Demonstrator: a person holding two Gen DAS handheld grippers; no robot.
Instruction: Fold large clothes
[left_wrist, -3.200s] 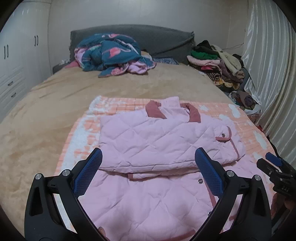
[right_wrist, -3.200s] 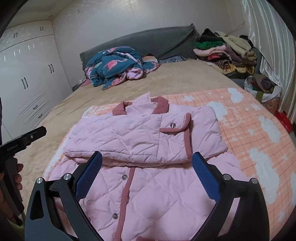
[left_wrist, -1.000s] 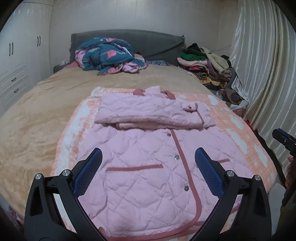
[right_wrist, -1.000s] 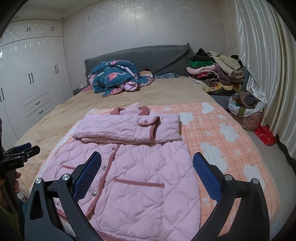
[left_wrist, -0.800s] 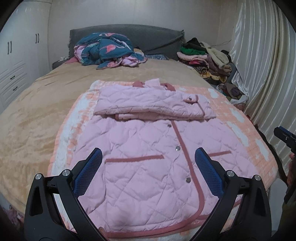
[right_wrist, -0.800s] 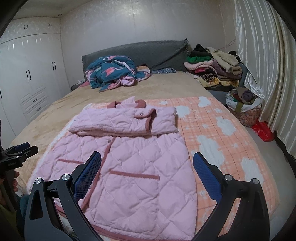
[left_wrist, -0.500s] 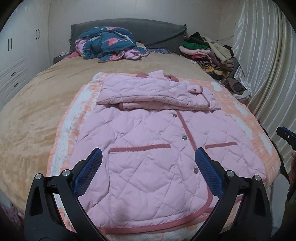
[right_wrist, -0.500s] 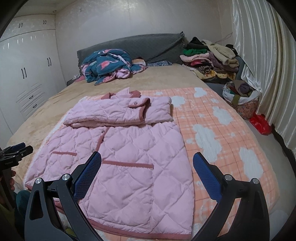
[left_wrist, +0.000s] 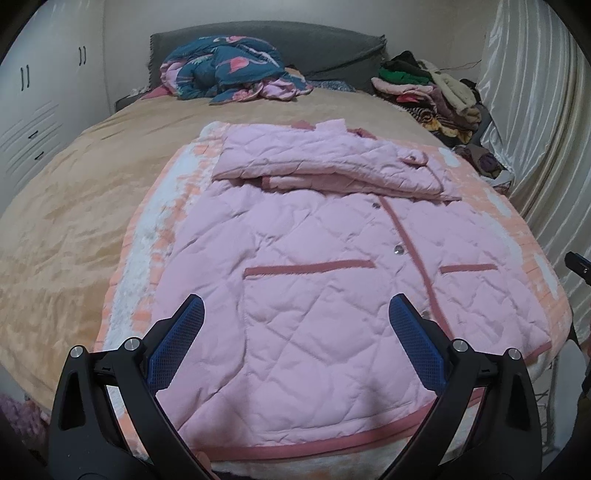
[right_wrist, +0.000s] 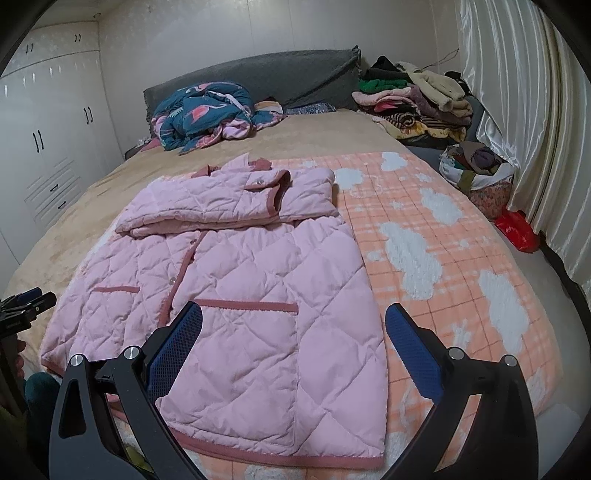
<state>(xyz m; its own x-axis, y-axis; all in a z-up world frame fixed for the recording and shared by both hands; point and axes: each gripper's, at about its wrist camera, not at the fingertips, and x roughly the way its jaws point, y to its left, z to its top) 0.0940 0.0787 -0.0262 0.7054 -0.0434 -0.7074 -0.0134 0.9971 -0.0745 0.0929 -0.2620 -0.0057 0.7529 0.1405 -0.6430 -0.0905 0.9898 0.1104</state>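
A pink quilted jacket (left_wrist: 314, 258) with dark pink trim lies flat on an orange and white blanket (left_wrist: 147, 229) on the bed. Its sleeves (left_wrist: 325, 162) are folded across the chest in a band near the collar. The hem runs along the near bed edge. My left gripper (left_wrist: 295, 317) is open and empty above the lower left part of the jacket. In the right wrist view the jacket (right_wrist: 251, 273) lies left of centre, and my right gripper (right_wrist: 291, 325) is open and empty above its lower right corner.
A blue and pink quilt (left_wrist: 229, 70) is bunched by the grey headboard (right_wrist: 295, 74). A stack of clothes (right_wrist: 413, 99) and a bag of clothes (right_wrist: 476, 166) stand at the right by the curtain (right_wrist: 535, 110). White wardrobes (right_wrist: 48, 147) line the left wall.
Both grippers have drawn back from the folded sleeves toward the hem at the foot of the bed and dropped lower over the jacket. The jacket has not moved.
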